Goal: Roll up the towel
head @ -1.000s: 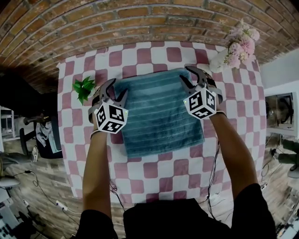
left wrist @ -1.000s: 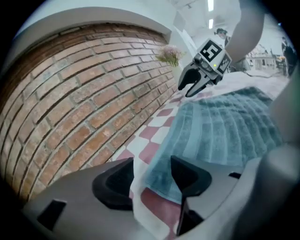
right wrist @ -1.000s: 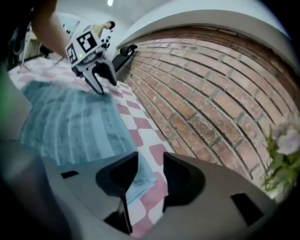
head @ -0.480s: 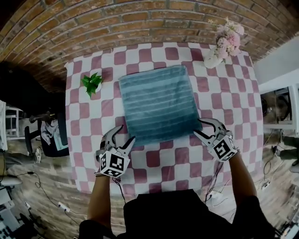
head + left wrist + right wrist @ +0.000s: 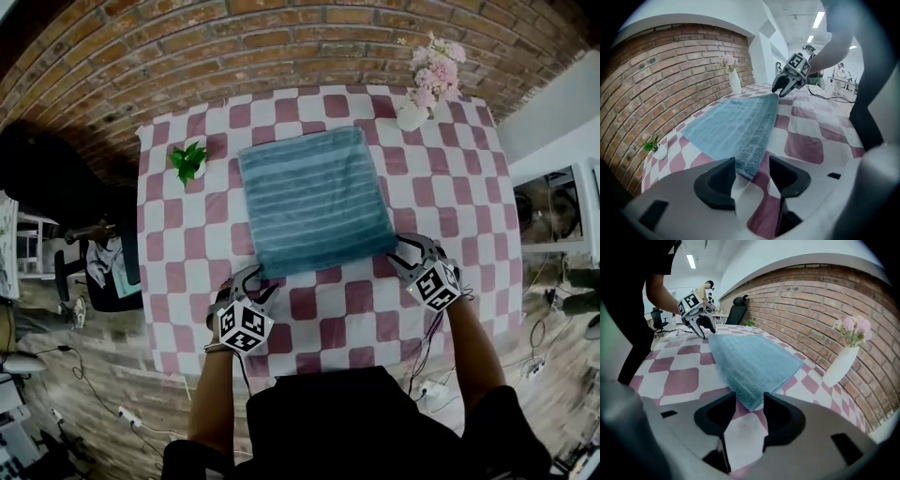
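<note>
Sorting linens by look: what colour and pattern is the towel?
Towel: teal blue, faint paler stripes; clearest in head view.

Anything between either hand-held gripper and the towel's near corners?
Nothing visible. Only checked tablecloth lies around the towel's near edge. The left hand-held gripper, jaws just closing, and the right hand-held gripper, jaws just opened wider, each have a near corner between open jaws.

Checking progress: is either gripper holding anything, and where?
Nothing yet. Near corners of the towel lie between open jaws: the left gripper has just been closing, the right gripper opening.
</note>
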Motion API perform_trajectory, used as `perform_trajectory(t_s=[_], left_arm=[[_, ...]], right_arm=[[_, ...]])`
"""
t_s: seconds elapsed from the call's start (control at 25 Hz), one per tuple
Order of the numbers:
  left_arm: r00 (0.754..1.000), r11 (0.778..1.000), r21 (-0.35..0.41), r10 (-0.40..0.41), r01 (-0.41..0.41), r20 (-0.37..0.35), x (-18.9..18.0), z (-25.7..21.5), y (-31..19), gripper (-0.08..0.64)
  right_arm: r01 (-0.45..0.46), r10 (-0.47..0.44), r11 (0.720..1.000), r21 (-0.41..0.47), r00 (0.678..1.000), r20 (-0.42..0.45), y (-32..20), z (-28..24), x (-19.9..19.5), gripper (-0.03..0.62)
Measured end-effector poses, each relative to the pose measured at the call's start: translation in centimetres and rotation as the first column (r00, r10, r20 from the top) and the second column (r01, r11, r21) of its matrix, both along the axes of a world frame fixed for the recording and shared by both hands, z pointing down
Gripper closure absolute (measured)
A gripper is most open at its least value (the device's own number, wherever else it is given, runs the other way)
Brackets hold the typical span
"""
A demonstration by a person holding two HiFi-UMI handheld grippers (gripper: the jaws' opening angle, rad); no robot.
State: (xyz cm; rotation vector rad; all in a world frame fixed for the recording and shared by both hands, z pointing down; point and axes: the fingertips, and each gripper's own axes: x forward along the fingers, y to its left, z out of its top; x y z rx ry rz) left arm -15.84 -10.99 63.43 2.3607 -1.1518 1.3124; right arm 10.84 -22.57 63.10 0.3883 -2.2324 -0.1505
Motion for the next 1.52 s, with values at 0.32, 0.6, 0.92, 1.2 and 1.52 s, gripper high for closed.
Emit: perform_trajectory(t_s=[0.32,0.6,0.92,1.2,1.52], left_arm=[[0.992,0.993,-0.071,-0.100,0.095,-0.070,-0.2,1.4,0.5,0.413],[0.993,0.993,-0.033,-0.112,0.111,-0.025,-0.8,1.0,0.6,0.546],[0.997,0.999,0.025,-0.041,0.039,0.060,-2.4,-0.5,2.2,0.549],[0.994,0.998,0.044,0.043,-0.048,0.104,-5.8,-1.6,4.0,0.550],[0.982,0.998,0.031,0.042,-0.048,0.186,-10.2,-1.5,6.9,0.549]], right_arm=[[-0.125,0.137,0.976,-0.181,0.989,0.057,-0.2,1.9,1.0,0.501],[-0.124,0.140,0.972,-0.197,0.988,0.071,0.3,1.7,1.4,0.588],[-0.109,0.131,0.970,-0.219,0.987,0.092,5.2,0.1,1.4,0.588],[-0.116,0.147,0.963,-0.245,0.983,0.113,12.3,-0.2,-0.8,0.588],[0.023,0.023,0.967,-0.254,0.984,0.176,21.5,-1.5,-5.3,0.588]])
